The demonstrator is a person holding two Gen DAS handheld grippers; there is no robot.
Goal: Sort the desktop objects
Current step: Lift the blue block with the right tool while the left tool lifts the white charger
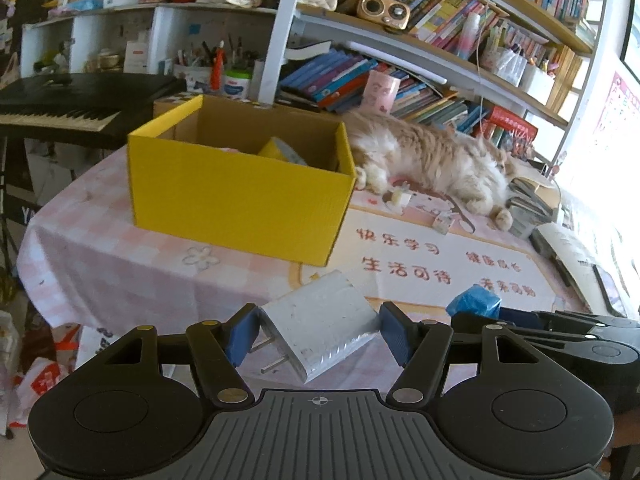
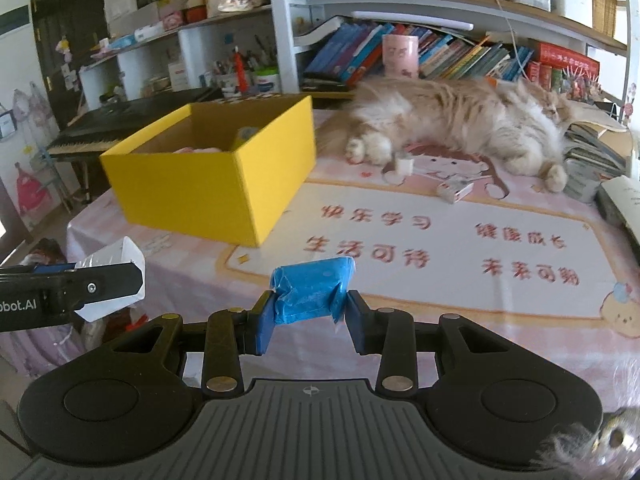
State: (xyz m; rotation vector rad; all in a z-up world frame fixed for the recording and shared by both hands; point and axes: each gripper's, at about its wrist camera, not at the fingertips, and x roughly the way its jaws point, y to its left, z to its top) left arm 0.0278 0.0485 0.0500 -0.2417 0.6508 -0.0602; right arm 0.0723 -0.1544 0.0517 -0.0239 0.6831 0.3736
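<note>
A white charger, prongs showing only in the left wrist view, is clamped level in the left tool above the tabletop edge. A blue packet is gripped by the right tool near the yellow box.

Yellow box open-topped, bare cloth before it; cat sprawled beside box, blocking rear.
</note>
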